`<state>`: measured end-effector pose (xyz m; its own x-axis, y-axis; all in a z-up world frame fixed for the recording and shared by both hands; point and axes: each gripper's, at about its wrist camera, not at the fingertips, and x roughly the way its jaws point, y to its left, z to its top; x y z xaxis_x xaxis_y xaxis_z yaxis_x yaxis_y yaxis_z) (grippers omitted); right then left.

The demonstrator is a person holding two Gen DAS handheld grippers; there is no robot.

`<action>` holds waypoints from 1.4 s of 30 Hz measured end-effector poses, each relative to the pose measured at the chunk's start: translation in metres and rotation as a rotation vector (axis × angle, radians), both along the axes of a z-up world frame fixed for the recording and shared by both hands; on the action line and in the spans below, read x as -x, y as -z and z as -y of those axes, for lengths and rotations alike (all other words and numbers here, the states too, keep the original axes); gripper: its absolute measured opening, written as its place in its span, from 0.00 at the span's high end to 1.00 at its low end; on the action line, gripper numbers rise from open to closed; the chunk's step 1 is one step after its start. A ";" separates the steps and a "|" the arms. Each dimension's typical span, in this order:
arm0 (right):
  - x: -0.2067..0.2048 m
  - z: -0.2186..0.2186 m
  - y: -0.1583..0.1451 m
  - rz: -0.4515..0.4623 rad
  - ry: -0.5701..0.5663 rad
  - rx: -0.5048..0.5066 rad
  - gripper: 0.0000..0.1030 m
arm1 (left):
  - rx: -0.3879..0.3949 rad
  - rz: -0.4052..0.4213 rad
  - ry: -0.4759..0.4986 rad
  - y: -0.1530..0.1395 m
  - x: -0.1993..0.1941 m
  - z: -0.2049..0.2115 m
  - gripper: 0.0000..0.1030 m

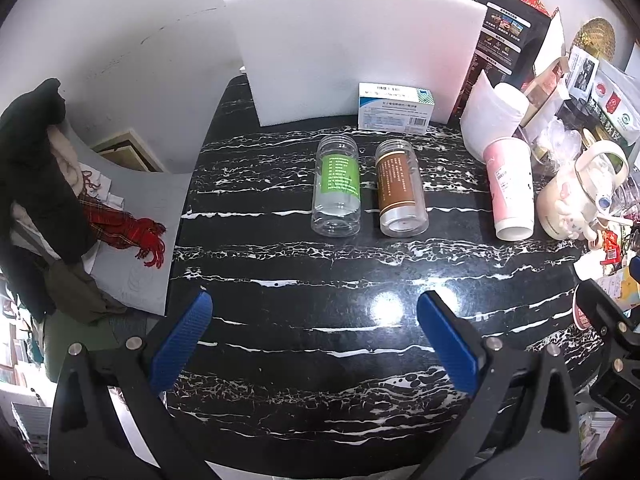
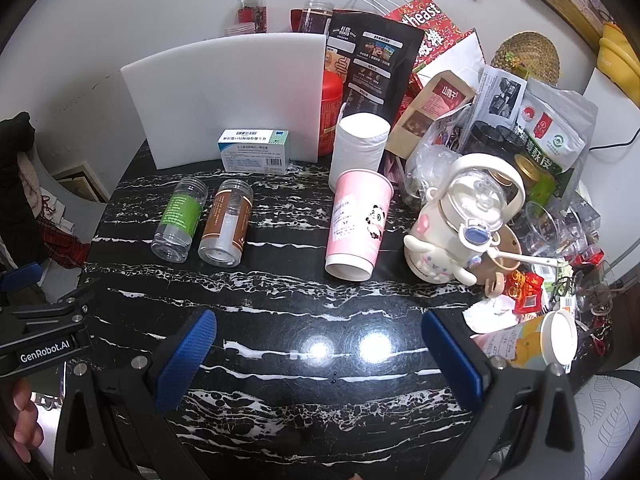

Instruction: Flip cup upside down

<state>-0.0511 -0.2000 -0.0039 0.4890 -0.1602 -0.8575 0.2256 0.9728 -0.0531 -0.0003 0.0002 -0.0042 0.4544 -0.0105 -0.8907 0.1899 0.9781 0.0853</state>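
A pink paper cup with a panda picture [image 2: 356,224] lies on its side on the black marble table [image 2: 320,320], its base toward me; it also shows in the left wrist view [image 1: 510,188]. My right gripper [image 2: 320,356] is open and empty, above the table in front of the cup and apart from it. My left gripper [image 1: 314,334] is open and empty, in front of two jars. The left gripper's body shows at the left edge of the right wrist view.
A green-label clear jar [image 1: 336,186] and a brown-label jar [image 1: 400,188] lie on their sides mid-table. A medicine box [image 1: 396,108] stands before a white foam board [image 1: 352,48]. A white paper roll [image 2: 360,146], a cartoon kettle [image 2: 460,220] and cluttered packages crowd the right side.
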 end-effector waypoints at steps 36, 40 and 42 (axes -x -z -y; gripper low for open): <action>-0.009 -0.002 0.004 -0.002 -0.014 -0.004 0.01 | 0.009 -0.010 -0.005 0.004 -0.006 0.004 0.01; -0.014 0.002 0.004 -0.003 -0.013 -0.004 0.01 | 0.016 -0.013 -0.006 0.004 -0.012 0.006 0.01; -0.018 0.003 0.004 -0.003 -0.011 -0.004 0.01 | 0.016 -0.014 -0.006 0.004 -0.015 0.007 0.01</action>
<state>-0.0332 -0.2030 -0.0083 0.4876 -0.1518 -0.8597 0.2149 0.9753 -0.0503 0.0142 -0.0065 -0.0086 0.4422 -0.0225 -0.8966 0.1851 0.9805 0.0667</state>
